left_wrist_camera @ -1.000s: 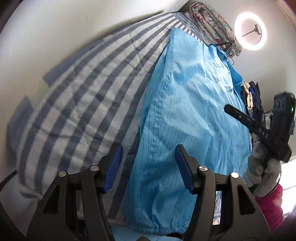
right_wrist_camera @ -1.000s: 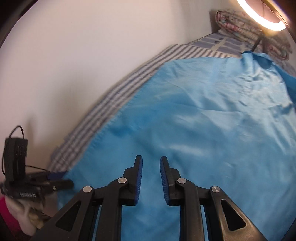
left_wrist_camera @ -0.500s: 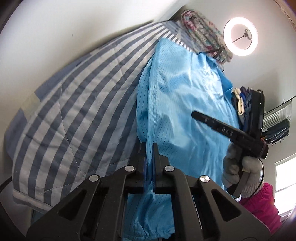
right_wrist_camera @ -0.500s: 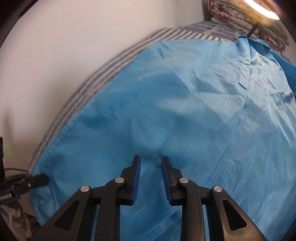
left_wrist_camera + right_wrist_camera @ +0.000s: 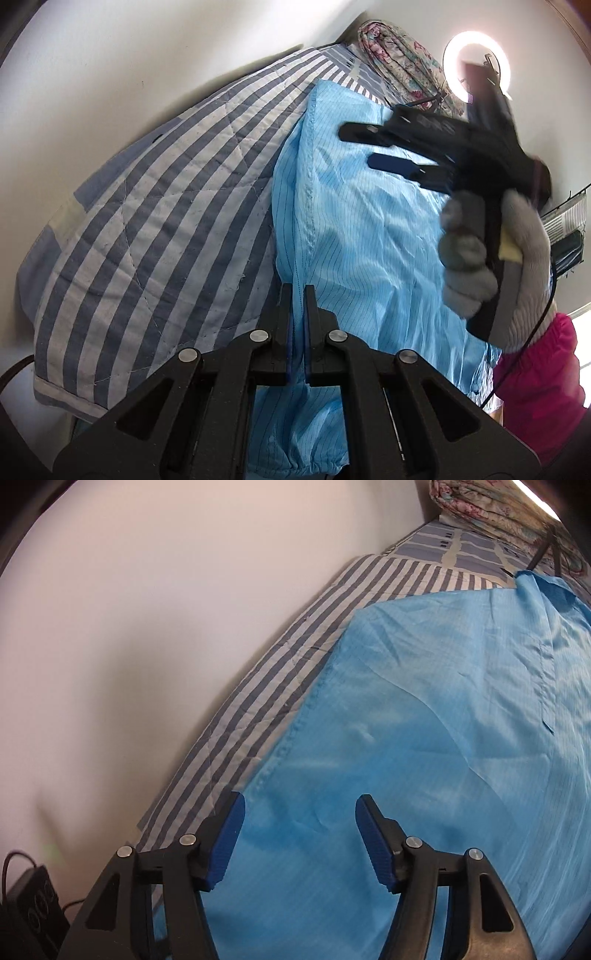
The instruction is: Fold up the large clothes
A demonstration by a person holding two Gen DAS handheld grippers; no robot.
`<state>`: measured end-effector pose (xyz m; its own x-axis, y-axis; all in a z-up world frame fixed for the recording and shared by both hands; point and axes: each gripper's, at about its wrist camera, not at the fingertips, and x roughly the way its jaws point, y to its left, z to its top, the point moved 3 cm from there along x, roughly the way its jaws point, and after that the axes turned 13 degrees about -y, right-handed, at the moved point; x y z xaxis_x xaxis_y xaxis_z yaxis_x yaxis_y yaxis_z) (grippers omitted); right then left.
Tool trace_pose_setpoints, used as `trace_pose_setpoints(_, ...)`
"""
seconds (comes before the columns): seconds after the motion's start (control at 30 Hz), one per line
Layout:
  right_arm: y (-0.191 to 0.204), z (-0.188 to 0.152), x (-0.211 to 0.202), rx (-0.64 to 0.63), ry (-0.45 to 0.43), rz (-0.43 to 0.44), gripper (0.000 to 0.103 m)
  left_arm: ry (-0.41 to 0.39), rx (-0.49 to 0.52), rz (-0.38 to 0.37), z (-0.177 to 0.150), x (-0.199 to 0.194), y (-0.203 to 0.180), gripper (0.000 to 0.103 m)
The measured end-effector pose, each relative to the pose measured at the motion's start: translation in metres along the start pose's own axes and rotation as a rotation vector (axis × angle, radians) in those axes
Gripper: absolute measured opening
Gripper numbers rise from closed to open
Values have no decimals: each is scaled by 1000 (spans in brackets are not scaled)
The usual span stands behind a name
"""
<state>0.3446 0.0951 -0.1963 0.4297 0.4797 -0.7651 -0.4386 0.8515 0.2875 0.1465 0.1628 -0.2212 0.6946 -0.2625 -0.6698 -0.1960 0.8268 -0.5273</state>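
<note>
Left gripper [image 5: 298, 295] pinches the blue garment's [image 5: 369, 236] edge; right gripper [image 5: 299, 812] is opening, empty, no readable writing.

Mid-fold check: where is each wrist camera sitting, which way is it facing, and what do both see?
Left wrist: on the left gripper, looking down along the blue garment; jaws pinch its edge; gloved hand with right gripper shows.
Right wrist: on the right gripper, over the garment's edge, jaws opening, nothing gripped.
Shared: garment, striped quilt, floral bundle, wall.
</note>
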Motion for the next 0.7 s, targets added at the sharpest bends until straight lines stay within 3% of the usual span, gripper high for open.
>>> trace_pose_setpoints(0.27,25,6,46,-13,79,-86,65,-25,67,-15,1,-9,-13,1)
trace_pose_setpoints(0.47,44,2,64,-118,131,-176,64,-26,99,-12,0,-7,-29,1)
trace_pose_setpoints(0.57,47,-2,70,-173,142,-238,46,-33,116,-9,0,-7,-41,1)
trace_pose_setpoints(0.63,45,-1,66,-173,128,-249,24,-37,122,-12,0,-5,-51,1)
trace_pose_setpoints(0.7,39,1,59,-139,112,-236,10,-42,129,-22,0,-5,-61,1)
